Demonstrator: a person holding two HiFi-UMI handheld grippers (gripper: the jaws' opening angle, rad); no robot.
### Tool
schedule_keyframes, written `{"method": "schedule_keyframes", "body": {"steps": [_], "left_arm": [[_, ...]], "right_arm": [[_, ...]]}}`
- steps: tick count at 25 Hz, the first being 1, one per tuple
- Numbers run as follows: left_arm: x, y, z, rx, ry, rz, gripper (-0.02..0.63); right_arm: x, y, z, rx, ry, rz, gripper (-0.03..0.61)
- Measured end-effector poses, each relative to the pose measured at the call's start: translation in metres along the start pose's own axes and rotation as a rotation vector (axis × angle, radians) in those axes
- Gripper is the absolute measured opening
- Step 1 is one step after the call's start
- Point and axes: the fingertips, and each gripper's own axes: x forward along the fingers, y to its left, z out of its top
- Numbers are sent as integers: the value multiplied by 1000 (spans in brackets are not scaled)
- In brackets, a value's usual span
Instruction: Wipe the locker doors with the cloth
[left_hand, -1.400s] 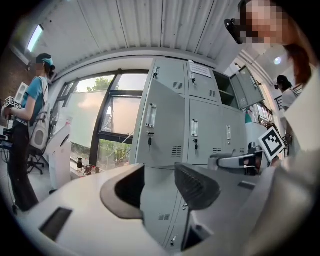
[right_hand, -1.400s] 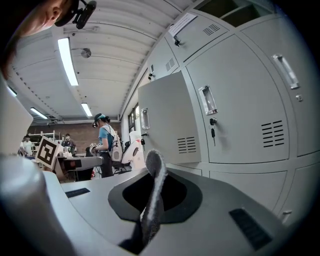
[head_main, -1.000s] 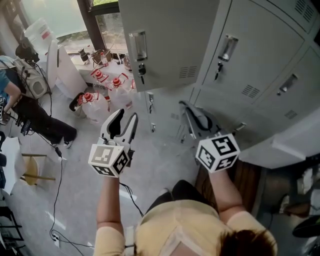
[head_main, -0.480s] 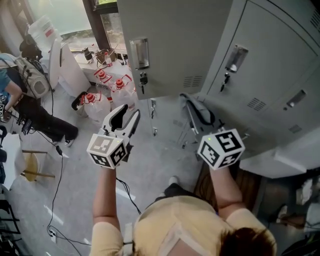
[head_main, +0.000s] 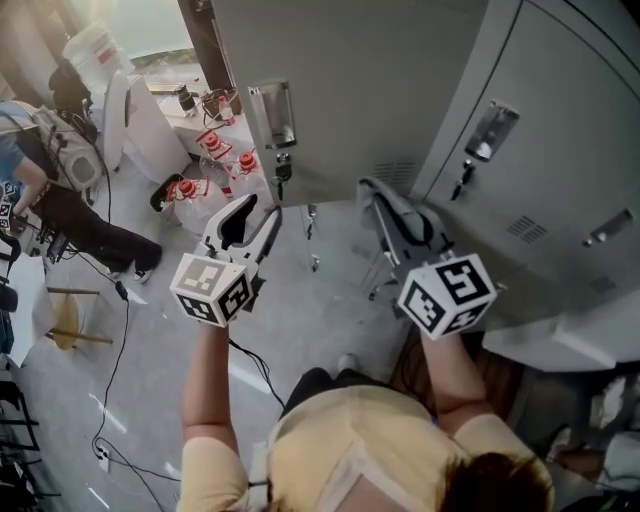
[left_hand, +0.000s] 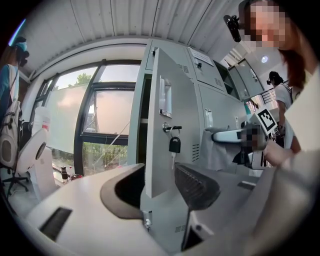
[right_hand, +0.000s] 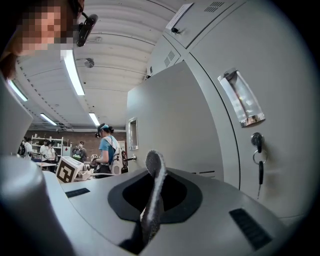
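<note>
Left claw (head_main: 252, 222): open, empty, close to the locker door (head_main: 350, 90) edge.
Right claw (right_hand: 150, 202): clamped on grey cloth (right_hand: 155, 167), facing lockers.

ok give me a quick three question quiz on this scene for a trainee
1. Multiple choice: which tongs hold the grey cloth? a) left b) right c) neither
2. True or false: the left tongs are shut.
3. Fill in: a black-headed ___ hangs on the open locker door.

Key: 1 b, the right tongs are shut on it. 2 false, their jaws stand apart. 3 key.
</note>
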Motion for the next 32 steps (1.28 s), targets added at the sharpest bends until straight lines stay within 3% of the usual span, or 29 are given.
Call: {"method": "schedule_keyframes", "body": {"steps": [5,9,19,26,32], "left_arm": [[8,5,6,37,-10,-13,170],[17,6,10,74,4,-68,170],[28,8,20,77,-27,-132,170],[33,9,18,137,-10,-109,169],[35,9,19,139,-11,-102,169]], "right_arm": [[12,9,4,-11,-6,4,15],[21,18,14,-15,-30,-20,15],[26,34,50,-37,-82,-50,15],[33,52,86,-119,-120,-15,15],[39,73,128,-163,-190,53,15]]}}
